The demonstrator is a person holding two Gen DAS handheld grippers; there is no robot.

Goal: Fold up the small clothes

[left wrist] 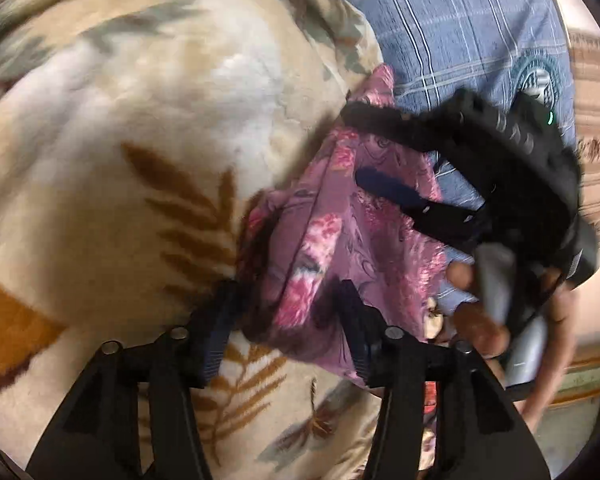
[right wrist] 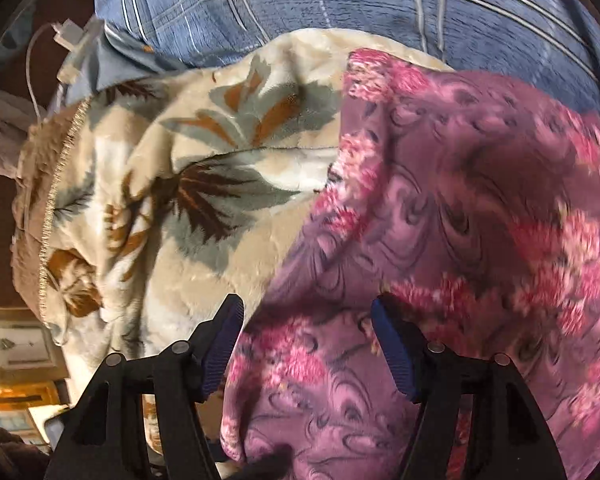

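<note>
A small purple garment with pink flowers (left wrist: 332, 216) lies bunched on a cream leaf-patterned blanket (left wrist: 140, 120). My left gripper (left wrist: 288, 304) is open, its fingers standing either side of the garment's near edge. My right gripper (left wrist: 380, 148) shows in the left wrist view at the right, open, with one finger (left wrist: 388, 188) lying across the garment. In the right wrist view the garment (right wrist: 460, 208) fills the right half, and my right gripper (right wrist: 306, 320) is open over its near edge, which passes between the jaws.
A blue plaid pillow (left wrist: 460, 32) (right wrist: 340, 0) lies behind the blanket (right wrist: 204, 184). A white charger and cable (right wrist: 68, 44) lie at the blanket's far left edge. The person's hand (left wrist: 476, 320) holds the right gripper's handle. Striped fabric (left wrist: 596, 140) lies at the right.
</note>
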